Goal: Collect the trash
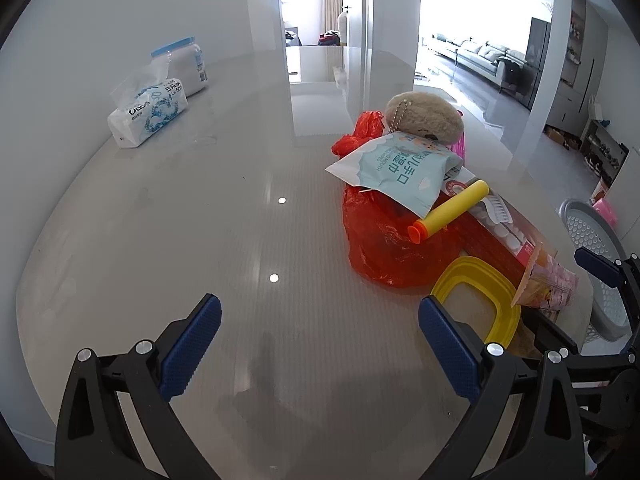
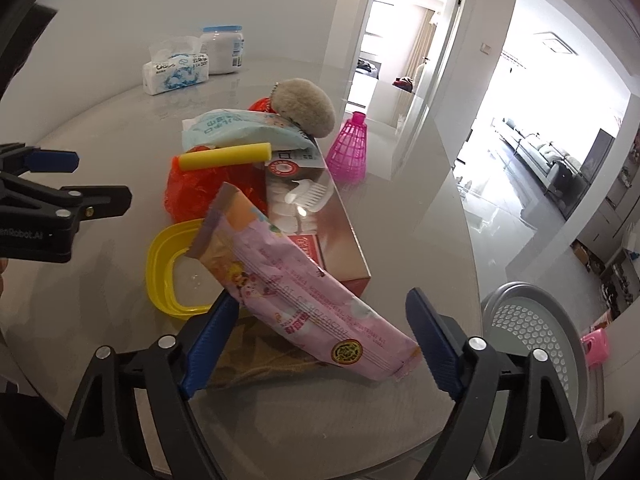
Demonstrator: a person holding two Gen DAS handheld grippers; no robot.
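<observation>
While the left gripper (image 1: 320,348) hangs over bare table (image 1: 160,240) with its jaws spread wide and nothing between them, the right gripper (image 2: 320,340) — jaws also apart — straddles a pink wrapper (image 2: 304,292). That wrapper leans on a red box (image 2: 340,236) beside a yellow lid (image 2: 160,264) and a red plastic bag (image 2: 188,188).
</observation>
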